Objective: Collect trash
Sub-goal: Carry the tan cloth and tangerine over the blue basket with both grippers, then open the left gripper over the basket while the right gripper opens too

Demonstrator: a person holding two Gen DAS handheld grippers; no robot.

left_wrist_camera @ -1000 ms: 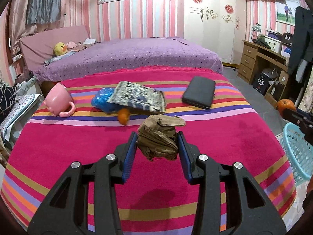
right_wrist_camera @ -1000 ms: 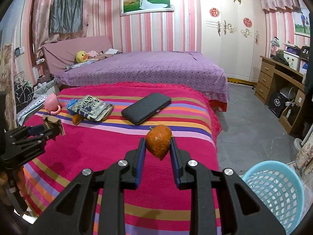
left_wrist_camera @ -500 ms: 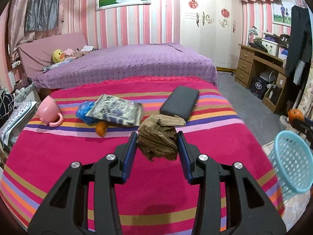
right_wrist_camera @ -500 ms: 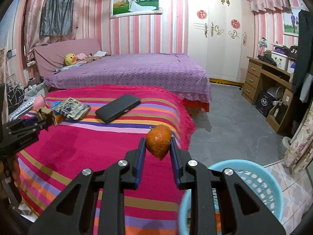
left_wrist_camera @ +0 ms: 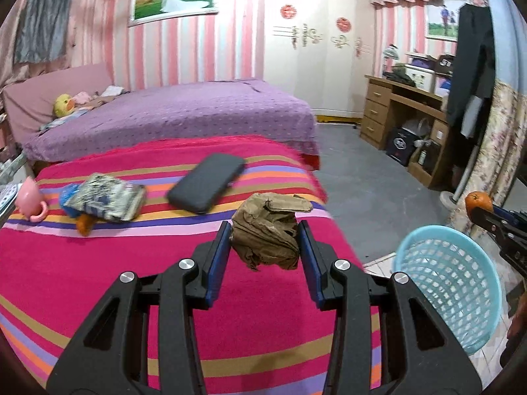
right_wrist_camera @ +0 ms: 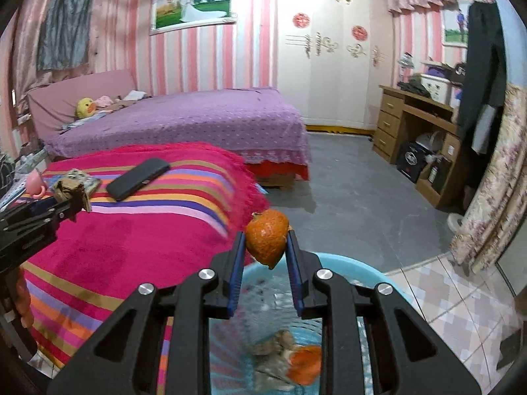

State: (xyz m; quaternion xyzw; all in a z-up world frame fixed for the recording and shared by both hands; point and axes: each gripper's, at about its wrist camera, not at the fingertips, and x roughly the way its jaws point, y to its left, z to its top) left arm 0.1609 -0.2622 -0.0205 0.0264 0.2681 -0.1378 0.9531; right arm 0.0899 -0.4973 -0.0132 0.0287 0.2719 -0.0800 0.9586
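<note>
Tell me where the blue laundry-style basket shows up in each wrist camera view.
Left wrist: the blue basket is at the lower right, on the floor beside the striped bed.
Right wrist: bottom centre, its rim behind the gripper's fingers.
Shared landmark: the black case on the striped bed.

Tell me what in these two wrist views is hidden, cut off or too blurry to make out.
- Basket contents, right wrist view: gripper hides most; scraps at the bottom are blurred.
- Orange item on the bed, left wrist view: half under the patterned packet, unidentifiable.
- Blue item beside it: mostly covered by the same packet.
- Pink mug, left wrist view: blurred at the frame edge.
- Left gripper, right wrist view: body cut off by the left edge.
</note>
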